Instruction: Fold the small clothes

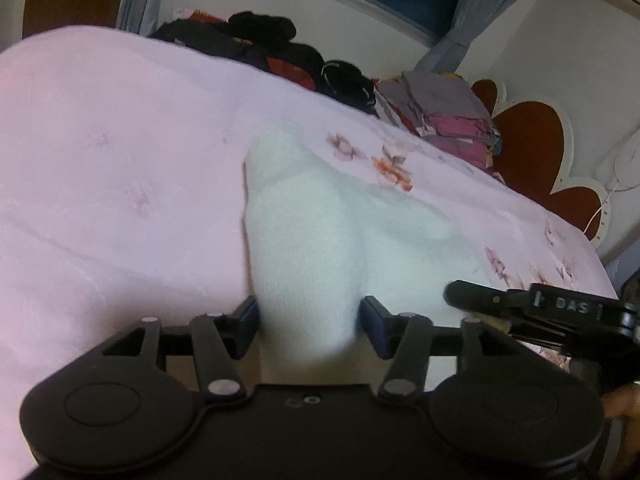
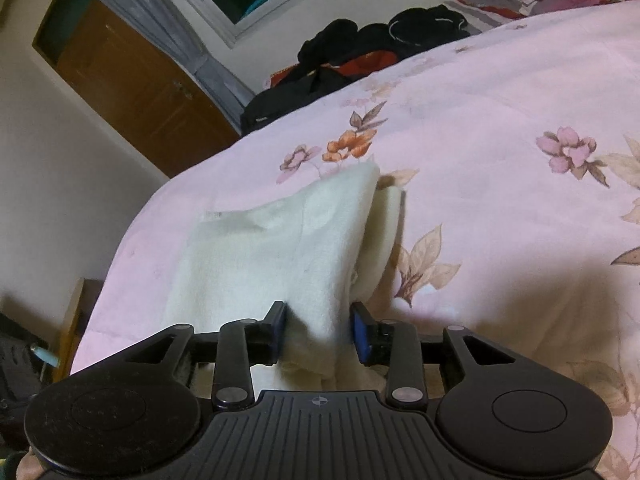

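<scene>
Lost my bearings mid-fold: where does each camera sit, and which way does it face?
Left wrist: on the left gripper, looking down along its fingers at the white garment on the pink bedspread; right gripper at right.
Right wrist: on the right gripper, facing the same garment, wardrobe behind.
Shared: garment, bedspread, dark clothes pile.

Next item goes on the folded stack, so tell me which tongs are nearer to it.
Right. The right tongs straddle the white cloth on the folded stack side; the left tongs sit farther off.
</scene>
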